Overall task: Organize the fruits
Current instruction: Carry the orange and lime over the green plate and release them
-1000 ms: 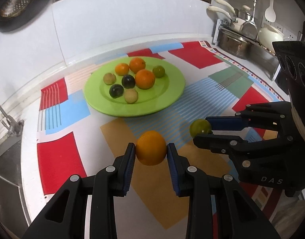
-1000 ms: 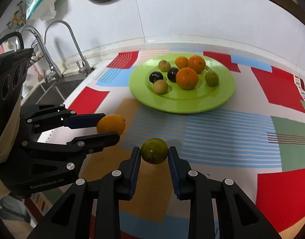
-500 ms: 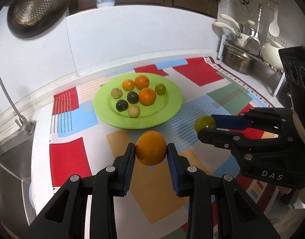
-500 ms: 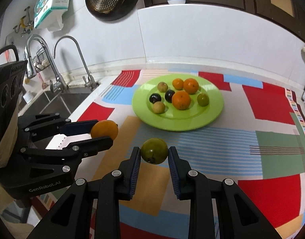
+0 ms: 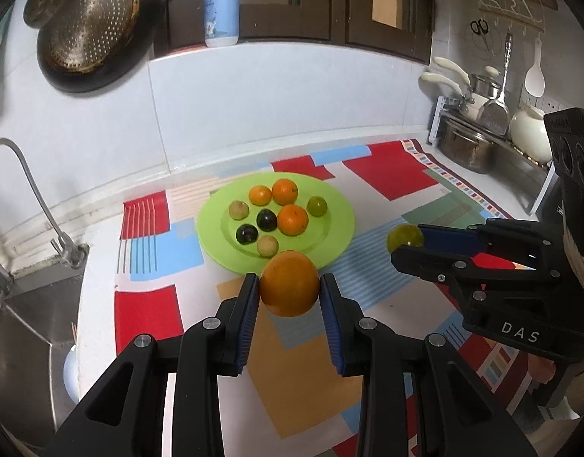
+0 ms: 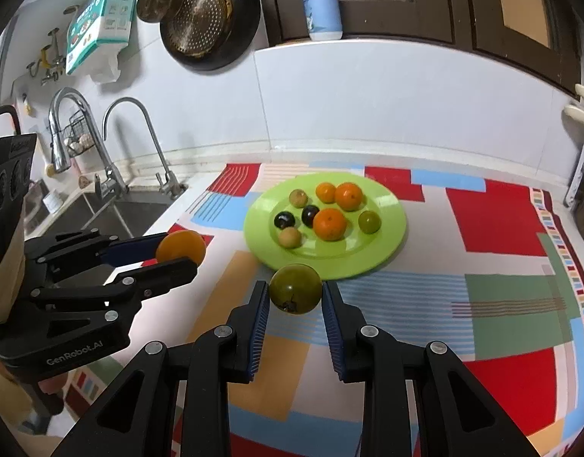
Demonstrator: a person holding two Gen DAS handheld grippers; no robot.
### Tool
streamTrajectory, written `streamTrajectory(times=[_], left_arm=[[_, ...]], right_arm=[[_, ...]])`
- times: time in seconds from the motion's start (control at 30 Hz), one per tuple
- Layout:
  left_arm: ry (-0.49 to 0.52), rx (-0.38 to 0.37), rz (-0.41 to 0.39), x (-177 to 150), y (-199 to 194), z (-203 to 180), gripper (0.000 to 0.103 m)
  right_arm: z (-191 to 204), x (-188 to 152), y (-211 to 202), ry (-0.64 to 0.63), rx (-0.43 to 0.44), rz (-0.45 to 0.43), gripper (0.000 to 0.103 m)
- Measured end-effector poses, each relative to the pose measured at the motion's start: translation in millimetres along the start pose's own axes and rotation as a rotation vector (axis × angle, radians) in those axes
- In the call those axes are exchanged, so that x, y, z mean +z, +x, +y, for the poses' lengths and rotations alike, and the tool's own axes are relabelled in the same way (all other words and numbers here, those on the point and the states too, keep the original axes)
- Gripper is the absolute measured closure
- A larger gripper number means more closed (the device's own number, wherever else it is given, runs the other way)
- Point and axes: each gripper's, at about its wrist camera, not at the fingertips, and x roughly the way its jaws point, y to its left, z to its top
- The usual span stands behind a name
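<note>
My left gripper (image 5: 290, 285) is shut on an orange (image 5: 289, 283), held in the air short of the green plate (image 5: 337, 224). My right gripper (image 6: 295, 292) is shut on a green fruit (image 6: 295, 288), also held above the mat before the plate (image 6: 391, 236). The plate holds several small fruits: oranges, dark plums, pale and green ones. The right gripper also shows in the left wrist view (image 5: 404, 245) with the green fruit (image 5: 404, 235). The left gripper shows in the right wrist view (image 6: 177, 251) with the orange (image 6: 180, 245).
A patchwork mat (image 6: 482, 228) covers the counter. A sink with taps (image 6: 101, 205) lies to the left. A rack with a pot and kettle (image 5: 482, 137) stands at the right. A pan and strainer (image 6: 208, 19) hang on the wall.
Both grippers have risen and pulled back from the plate, each still holding its fruit. The plate looks smaller and farther away now.
</note>
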Motion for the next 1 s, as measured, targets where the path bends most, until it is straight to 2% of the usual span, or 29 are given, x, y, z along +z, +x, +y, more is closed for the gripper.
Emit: streamTrajectory(times=[0.6,1.0], left_arm=[[-0.021,0.013,-0.031,31.1,16.1,5.3,0.071],[-0.022,0.023,-0.037,60.9,41.4,16.7,0.071]], right_arm=[[-15.9,34.3,8.4,0.005,0.004,-0.044,0.073],[-31.6,63.1,28.1,-0.002,-0.036,-0.061,0.073]])
